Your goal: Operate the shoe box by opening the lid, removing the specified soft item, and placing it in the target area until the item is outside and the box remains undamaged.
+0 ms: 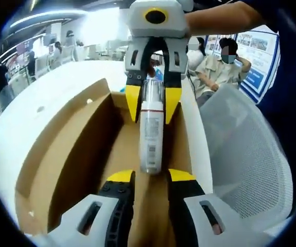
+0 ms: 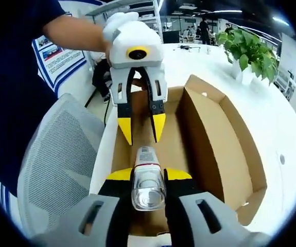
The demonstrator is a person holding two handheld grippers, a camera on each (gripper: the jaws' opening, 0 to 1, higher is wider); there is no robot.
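- The shoe box (image 1: 75, 149) sits on the white tabletop (image 1: 19, 128), lid off, its brown cardboard inside bare to both views; in the right gripper view the box (image 2: 214, 134) runs from 6 o'clock up towards 12, with its tall side wall at 3 o'clock.
- A white bottle (image 1: 151, 134) with a clear cap and a printed label lies lengthwise over the box interior, between the two tools.
- In the left gripper view the right tool (image 1: 153, 105) comes down from 12 o'clock, its yellow-tipped jaws set either side of the bottle's cap end and clamped on it; a forearm in a dark sleeve reaches in from 1 o'clock behind it.
- In the right gripper view the right tool (image 2: 148, 177) rises from 6 o'clock with the bottle (image 2: 148, 180) gripped between its yellow tips, clear cap towards the camera.
- The left tool (image 1: 150, 177) rises from 6 o'clock in its own view, jaws apart, yellow tips just beside the bottle's base; whether they touch it I cannot tell.
- In the right gripper view the left tool (image 2: 140, 128) points down from 12 o'clock, jaws spread, tips just beyond the bottle's far end, held by a hand in a white glove.
- A white mesh chair (image 1: 245, 164) stands at 4 o'clock of the left gripper view.
- A leafy green plant (image 2: 248, 51) stands on the tabletop at 2 o'clock of the right gripper view.
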